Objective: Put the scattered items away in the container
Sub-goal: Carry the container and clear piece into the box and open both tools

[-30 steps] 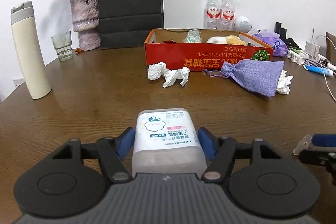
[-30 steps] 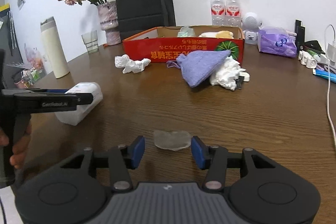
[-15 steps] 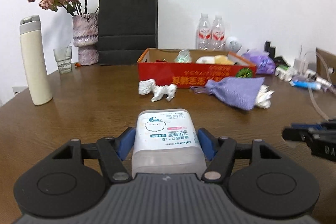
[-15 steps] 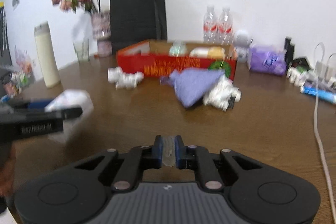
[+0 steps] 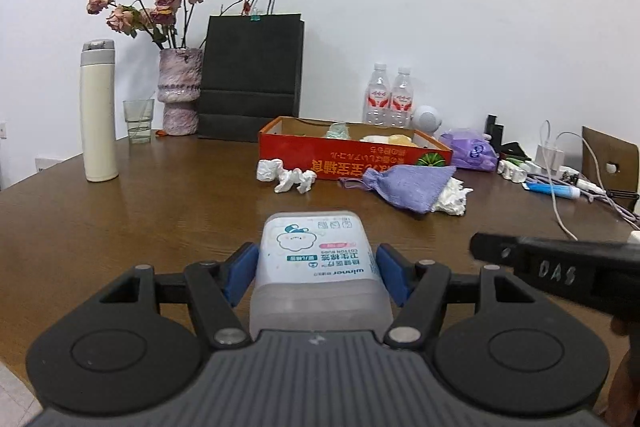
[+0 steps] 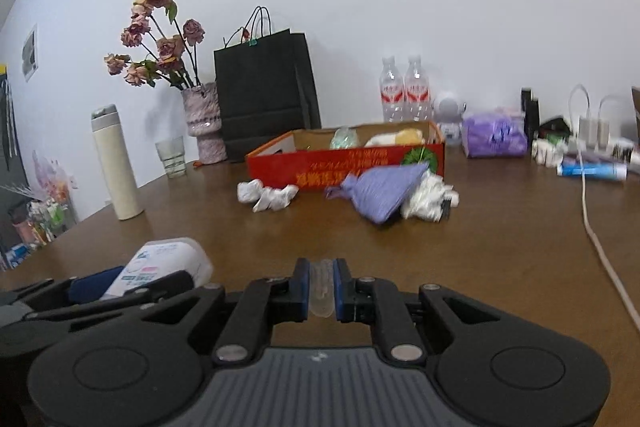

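Both tongs are loaded, so I judge the step in hand is the carry toward the container. My left gripper has its blue pads pressed on the two sides of a white, translucent plastic box of cotton buds with a printed label; the jaws stand about half open because the box is wide. My right gripper is closed almost fully on a small clear, thin plastic piece, which stands upright between the pads.

The container is the low red cardboard box with printed characters, at the far middle of the brown wooden table, well apart from both grippers. Some things already lie inside it. Just in front of its wall lie crumpled white paper tissues, and to the right a lilac knitted drawstring pouch that leans on another white crumpled paper.

The next move, as I see it, calls for bringing each gripper over the red wall, high enough to pass the rim and the pouch, and opening only when the load is above the inside.

Some things I cannot tell. What the clear piece is, I cannot say; it is thin and partly covered by the pads. The things in the red box show only their tops. The right view is a little blurred, and a small dark thing beside the white paper there is unclear.
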Tool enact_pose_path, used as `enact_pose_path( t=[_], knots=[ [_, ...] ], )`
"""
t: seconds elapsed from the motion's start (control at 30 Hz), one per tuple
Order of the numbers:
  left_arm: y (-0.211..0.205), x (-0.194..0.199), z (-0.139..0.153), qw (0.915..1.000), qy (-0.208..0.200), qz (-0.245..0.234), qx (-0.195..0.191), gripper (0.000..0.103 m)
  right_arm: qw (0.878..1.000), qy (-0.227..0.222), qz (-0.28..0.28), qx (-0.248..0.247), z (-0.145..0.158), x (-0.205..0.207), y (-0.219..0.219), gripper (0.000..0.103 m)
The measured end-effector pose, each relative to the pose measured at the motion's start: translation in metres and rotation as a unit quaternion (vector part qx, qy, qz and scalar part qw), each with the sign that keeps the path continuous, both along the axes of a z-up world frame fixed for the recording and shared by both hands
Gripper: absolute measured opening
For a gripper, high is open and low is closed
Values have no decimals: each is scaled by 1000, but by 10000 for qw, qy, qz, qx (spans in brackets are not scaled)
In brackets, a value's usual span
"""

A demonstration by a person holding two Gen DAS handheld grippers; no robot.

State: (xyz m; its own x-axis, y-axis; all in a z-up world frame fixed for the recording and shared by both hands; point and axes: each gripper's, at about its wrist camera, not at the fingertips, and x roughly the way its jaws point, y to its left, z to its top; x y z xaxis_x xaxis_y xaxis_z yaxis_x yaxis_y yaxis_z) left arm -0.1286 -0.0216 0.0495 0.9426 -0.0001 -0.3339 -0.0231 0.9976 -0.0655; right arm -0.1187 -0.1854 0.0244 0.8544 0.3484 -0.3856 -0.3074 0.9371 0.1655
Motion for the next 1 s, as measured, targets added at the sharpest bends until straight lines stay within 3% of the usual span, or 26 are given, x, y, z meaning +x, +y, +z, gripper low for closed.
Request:
enact_pose_path(
  t=[0.17, 0.3, 0.37, 0.5, 0.57, 0.63, 0.7, 0.77, 0.87, 1.0],
  knots=[
    [14, 27, 26, 9995, -204, -91, -237, 66, 9999, -135, 18, 99, 16, 8, -1, 11],
    [43, 94, 75, 9970, -421, -132, -630, 66, 9991, -272, 69, 327, 59, 58, -14, 11],
    [52, 137, 99, 9970, -427, -157, -634, 66, 9983, -223, 137, 516, 84, 96, -21, 11],
    [61, 248, 130, 9971, 150, -242, -713, 66, 9972, 34, 330, 675, 125, 191, -21, 11],
    [54, 303, 132, 9973, 499, -164, -519, 66, 9964, 275, 369, 716, 134, 244, -14, 11],
    [42, 351, 124, 9968, 783, 50, -166, 66, 9940, 689, 422, 741, 132, 302, -2, 11],
    [27, 393, 103, 9937, 994, 34, 521, 66, 9901, 1141, 412, 712, 117, 354, 14, 11],
    [24, 421, 78, 9879, 1350, 76, 760, 66, 9844, 1594, 315, 670, 93, 399, 30, 11],
    [31, 444, 47, 9813, 1855, 122, 495, 66, 9738, 2198, 178, 555, 55, 444, 48, 11],
    [40, 450, 27, 9792, 1985, 148, 398, 70, 9640, 2627, 120, 403, 18, 478, 65, 13]
  ],
)
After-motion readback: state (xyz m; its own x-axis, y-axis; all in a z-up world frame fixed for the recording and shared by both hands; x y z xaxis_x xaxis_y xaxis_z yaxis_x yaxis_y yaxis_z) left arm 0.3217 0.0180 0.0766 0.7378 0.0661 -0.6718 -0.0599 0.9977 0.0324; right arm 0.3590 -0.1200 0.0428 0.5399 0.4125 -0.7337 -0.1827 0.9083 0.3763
